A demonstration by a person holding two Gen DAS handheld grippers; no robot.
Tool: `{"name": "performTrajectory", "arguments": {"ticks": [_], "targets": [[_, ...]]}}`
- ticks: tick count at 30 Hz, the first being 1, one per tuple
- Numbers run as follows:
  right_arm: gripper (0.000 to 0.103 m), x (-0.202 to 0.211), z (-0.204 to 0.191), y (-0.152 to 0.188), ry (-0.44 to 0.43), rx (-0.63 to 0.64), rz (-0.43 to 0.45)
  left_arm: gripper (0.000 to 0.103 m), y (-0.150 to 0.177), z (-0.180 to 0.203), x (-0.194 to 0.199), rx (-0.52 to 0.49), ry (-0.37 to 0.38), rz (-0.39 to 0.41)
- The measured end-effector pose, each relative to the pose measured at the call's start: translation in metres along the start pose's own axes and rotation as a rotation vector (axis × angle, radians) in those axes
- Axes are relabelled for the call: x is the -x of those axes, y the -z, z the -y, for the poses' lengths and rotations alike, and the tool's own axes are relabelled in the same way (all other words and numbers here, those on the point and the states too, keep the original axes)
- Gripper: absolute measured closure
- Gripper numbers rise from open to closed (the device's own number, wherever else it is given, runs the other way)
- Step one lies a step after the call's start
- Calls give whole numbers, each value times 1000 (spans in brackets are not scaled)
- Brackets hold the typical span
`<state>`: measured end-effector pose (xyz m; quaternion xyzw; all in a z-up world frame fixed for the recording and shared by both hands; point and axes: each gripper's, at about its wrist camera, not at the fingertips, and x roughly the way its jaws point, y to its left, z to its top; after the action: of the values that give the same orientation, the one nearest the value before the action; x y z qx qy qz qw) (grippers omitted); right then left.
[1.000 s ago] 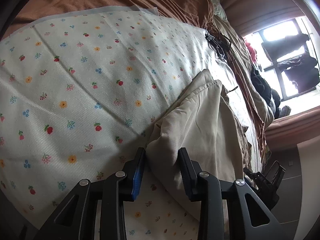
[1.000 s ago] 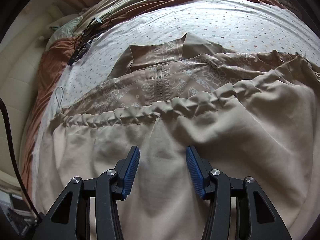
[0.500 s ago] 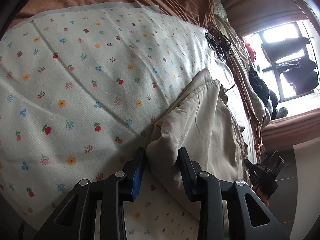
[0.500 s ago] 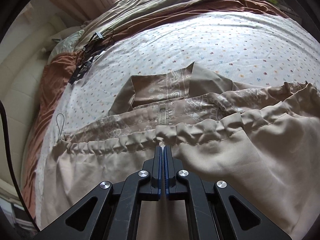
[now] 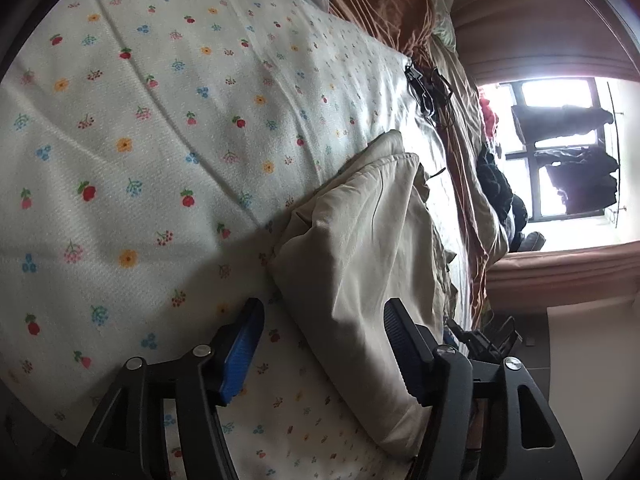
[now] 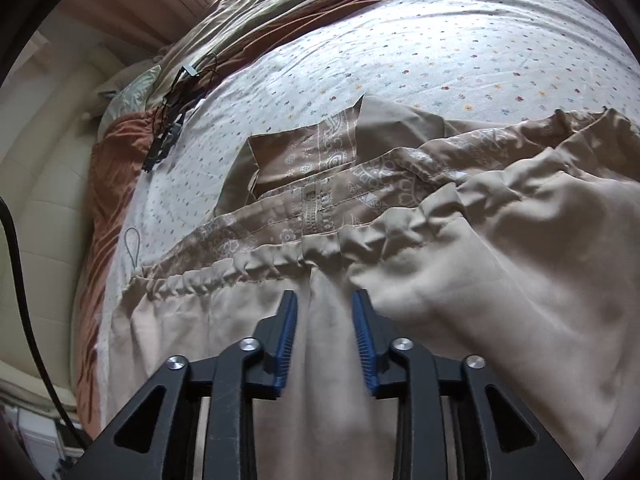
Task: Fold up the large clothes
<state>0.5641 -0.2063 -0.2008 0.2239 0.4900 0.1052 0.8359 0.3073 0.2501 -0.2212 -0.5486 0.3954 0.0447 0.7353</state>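
**Asker:** Fabric everywhere — where does the garment lie, and what have the grippers got?

**Watcher:** The large beige jacket with a gathered drawstring hem and paisley-printed lining (image 6: 460, 240) lies spread on the white flower-print bed sheet (image 5: 160, 140), partly doubled over itself. The right gripper (image 6: 324, 320) stands with its blue-padded fingers parted, a ridge of beige cloth rising between them just below the gathered hem; nothing is pinched. The left gripper (image 5: 324, 332) is spread wide, and the thick folded edge of the jacket (image 5: 360, 260) bulges between its fingers without being clamped.

**Asker:** How would you do this step well?

**Watcher:** My judgement: settle each gripper's fingers over all the layers of the edge before closing, not just the top one, so the lining doesn't slip. Grip both points level, lift together, and keep the hem taut between them so the fold lands straight.

**Asker:** Does either view show what the other misses?

**Watcher:** The right wrist view shows the zip, the patterned lining and the black cables (image 6: 172, 120) on the sheet. The left wrist view shows the jacket's side-on thickness, the bare sheet beyond it, and the window (image 5: 560, 152) with dark clothes hanging.
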Motion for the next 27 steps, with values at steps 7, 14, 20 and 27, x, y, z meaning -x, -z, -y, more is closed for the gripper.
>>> {"name": "performTrajectory", "arguments": {"ticks": [7,14,20,27], "targets": [[67,55,-11,20,-80,62,73,39,2,9,-18,-4,36,-33],[67,89,-1,71,-60,116,48,39,-4,13,-33,-13,56,-51],[67,112,-7,117,-39,159,19,39,-3,15,-32,-17,79,-24],[67,121,-13,167,-18,195,-28,45,1,14,-28,-22,82,-24]]}}
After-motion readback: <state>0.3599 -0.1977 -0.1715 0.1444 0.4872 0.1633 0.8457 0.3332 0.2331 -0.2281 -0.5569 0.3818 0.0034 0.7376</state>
